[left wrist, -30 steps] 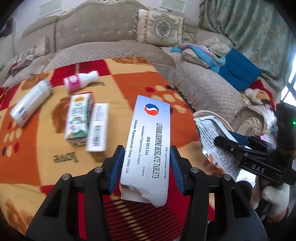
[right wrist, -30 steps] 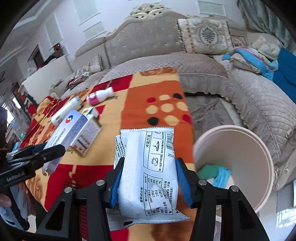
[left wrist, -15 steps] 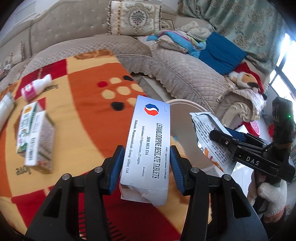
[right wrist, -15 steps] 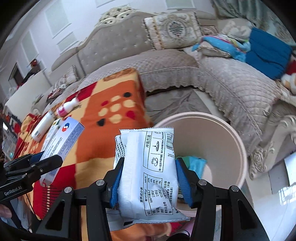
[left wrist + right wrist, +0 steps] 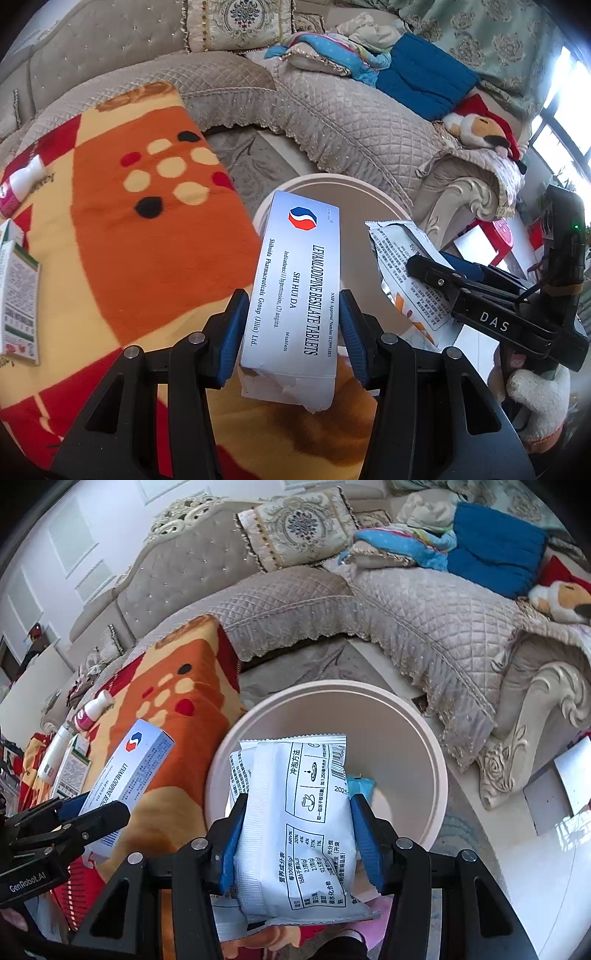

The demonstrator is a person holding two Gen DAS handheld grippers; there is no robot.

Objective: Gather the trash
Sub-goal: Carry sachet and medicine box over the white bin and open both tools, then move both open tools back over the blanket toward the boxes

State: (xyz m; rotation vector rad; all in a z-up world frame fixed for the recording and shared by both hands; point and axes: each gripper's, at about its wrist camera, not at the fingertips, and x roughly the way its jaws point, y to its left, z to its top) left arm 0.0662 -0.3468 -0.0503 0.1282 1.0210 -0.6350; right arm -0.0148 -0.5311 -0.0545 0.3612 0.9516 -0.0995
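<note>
My left gripper (image 5: 291, 325) is shut on a white tablet box (image 5: 299, 288) with a red and blue logo, held over the blanket's edge beside the bin. The box also shows in the right wrist view (image 5: 125, 775). My right gripper (image 5: 295, 834) is shut on a white snack packet (image 5: 299, 819) held just over the near rim of the pale round bin (image 5: 424, 738). The packet also shows in the left wrist view (image 5: 402, 266), as does the bin (image 5: 373, 192). Something blue (image 5: 360, 786) lies inside the bin.
An orange and red blanket (image 5: 122, 229) covers the table. On it lie a pink-capped bottle (image 5: 92, 710), a white bottle (image 5: 55, 753) and a green and white carton (image 5: 18, 288). A quilted beige sofa (image 5: 406, 602) with cushions and clothes curves behind the bin.
Both grippers have moved right, off the middle of the blanket toward the bin. The packet now hangs over the bin's near rim; the box is at the blanket's edge.
</note>
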